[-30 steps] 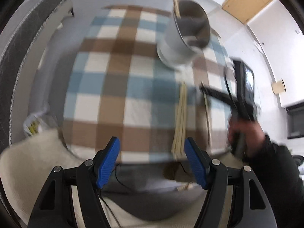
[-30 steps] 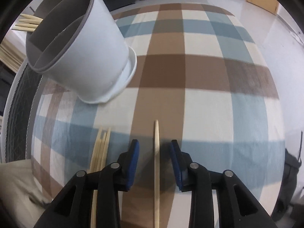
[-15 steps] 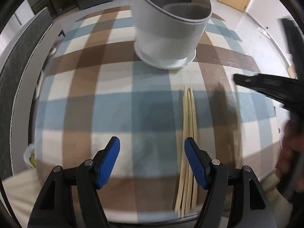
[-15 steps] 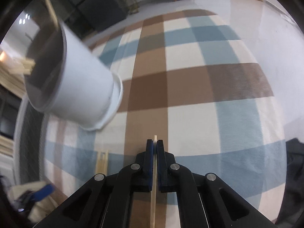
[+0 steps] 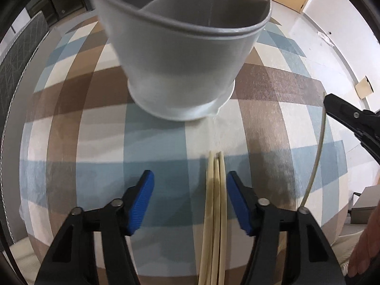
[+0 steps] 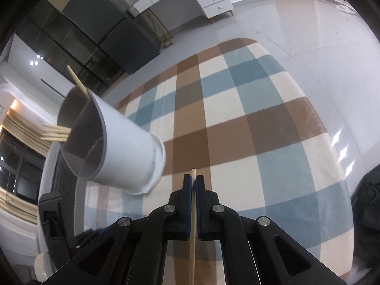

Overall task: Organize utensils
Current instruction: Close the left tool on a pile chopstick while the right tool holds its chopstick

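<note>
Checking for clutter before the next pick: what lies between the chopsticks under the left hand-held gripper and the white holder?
Nothing: in the left wrist view only bare checked cloth separates the chopsticks from the white holder.

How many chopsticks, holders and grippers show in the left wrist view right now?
Chopsticks lying on the cloth: 3
Chopstick held by the right gripper: 1
Holder: 1
Grippers, left gripper included: 2
Total: 7
</note>
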The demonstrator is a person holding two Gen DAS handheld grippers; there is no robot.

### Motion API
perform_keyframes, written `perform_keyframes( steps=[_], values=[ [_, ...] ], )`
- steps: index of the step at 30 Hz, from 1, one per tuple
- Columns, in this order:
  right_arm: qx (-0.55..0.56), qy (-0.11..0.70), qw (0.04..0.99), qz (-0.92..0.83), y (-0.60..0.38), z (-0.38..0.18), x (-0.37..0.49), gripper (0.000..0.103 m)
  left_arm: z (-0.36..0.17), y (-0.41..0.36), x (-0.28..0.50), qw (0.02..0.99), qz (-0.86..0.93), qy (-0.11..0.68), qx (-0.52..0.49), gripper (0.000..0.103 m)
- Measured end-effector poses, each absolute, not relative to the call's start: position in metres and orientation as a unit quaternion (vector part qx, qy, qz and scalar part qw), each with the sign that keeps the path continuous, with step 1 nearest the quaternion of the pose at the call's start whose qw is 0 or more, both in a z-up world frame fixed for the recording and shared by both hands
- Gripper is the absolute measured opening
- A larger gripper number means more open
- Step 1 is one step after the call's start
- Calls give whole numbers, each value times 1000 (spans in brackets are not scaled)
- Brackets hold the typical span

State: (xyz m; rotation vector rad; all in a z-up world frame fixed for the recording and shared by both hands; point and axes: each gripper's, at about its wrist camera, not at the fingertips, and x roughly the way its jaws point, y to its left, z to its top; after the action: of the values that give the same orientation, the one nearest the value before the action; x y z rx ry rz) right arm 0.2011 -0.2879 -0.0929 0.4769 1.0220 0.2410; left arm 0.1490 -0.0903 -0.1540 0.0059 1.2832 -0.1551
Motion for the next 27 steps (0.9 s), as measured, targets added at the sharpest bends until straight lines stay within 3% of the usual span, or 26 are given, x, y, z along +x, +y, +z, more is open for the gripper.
perform_keyframes(
  steps=[2, 4, 8, 16, 27],
  values=[
    [226, 480, 839, 116, -289, -91, 201, 2, -157, -93, 153, 794, -75, 603, 6, 41],
    [227, 479, 840, 117, -288, -90, 201, 2, -157, -95, 156, 797, -77, 599, 5, 36],
    [228, 475, 842, 117, -290, -88, 201, 2, -155, -99, 157, 795, -89, 600, 4, 4],
    [233, 455, 851, 121, -293, -77, 188, 2, -134, -89, 145, 811, -104, 575, -23, 1],
    [152, 380, 901, 146, -260, -28, 132, 0, -49, -60, 92, 878, -110, 462, -56, 1]
  ],
)
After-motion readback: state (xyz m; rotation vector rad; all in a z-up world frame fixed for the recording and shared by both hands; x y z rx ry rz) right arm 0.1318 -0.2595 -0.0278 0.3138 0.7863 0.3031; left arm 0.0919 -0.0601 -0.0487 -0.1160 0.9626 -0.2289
